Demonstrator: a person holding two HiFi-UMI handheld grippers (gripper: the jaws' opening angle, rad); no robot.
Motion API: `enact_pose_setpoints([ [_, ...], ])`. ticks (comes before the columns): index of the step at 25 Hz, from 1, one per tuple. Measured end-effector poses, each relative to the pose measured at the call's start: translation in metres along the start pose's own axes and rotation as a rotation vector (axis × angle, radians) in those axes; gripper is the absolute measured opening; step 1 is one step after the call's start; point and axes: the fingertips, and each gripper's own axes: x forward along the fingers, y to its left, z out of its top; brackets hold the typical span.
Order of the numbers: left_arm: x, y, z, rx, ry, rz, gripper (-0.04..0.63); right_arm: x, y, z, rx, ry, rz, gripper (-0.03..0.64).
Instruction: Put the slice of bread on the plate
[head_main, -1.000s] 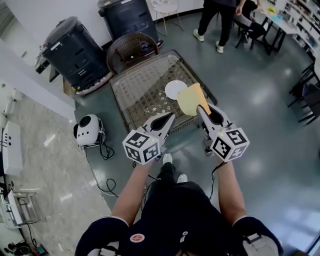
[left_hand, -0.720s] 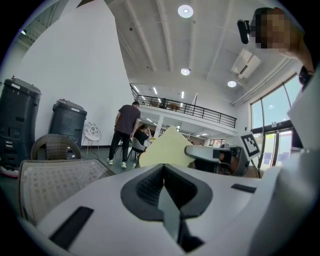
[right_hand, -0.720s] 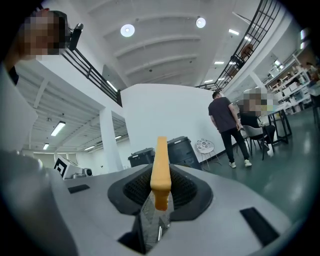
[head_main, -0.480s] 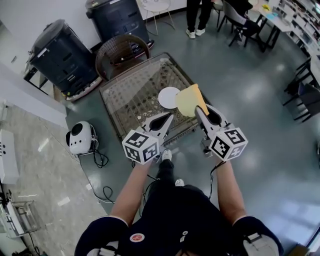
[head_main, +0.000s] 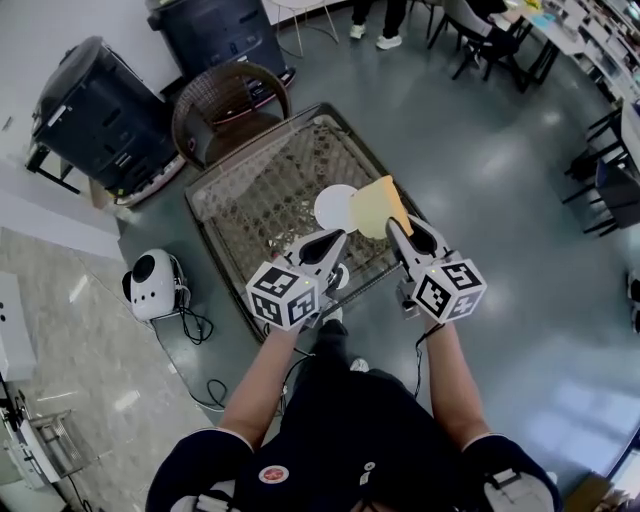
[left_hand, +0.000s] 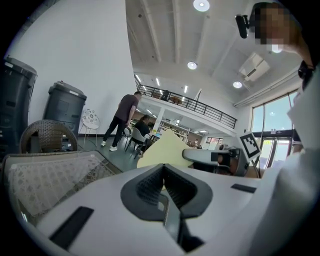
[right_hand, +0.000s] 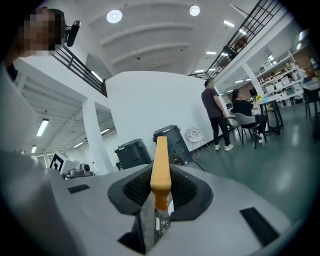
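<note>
At centre frame in the head view, the right gripper (head_main: 397, 228) clamps the slice of bread (head_main: 376, 204) upright beside the white plate (head_main: 332, 208) on the low table (head_main: 250, 190), likely poised for lowering. The left gripper (head_main: 337, 240), jaws together on nothing, idles alongside. Only the right gripper view shows the bread edge-on between the pads.

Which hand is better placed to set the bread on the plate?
Right. The right gripper grips the bread, which shows right next to the plate in the head view. The left gripper is shut with nothing in it.
</note>
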Motion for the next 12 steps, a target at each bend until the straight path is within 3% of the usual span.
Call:
enact_pose_setpoints([
  [12, 0.039, 0.071, -0.03, -0.041, 0.114, -0.021, 0.008, 0.072, -0.042, -0.034, 0.094, 0.108, -0.082, 0.091],
])
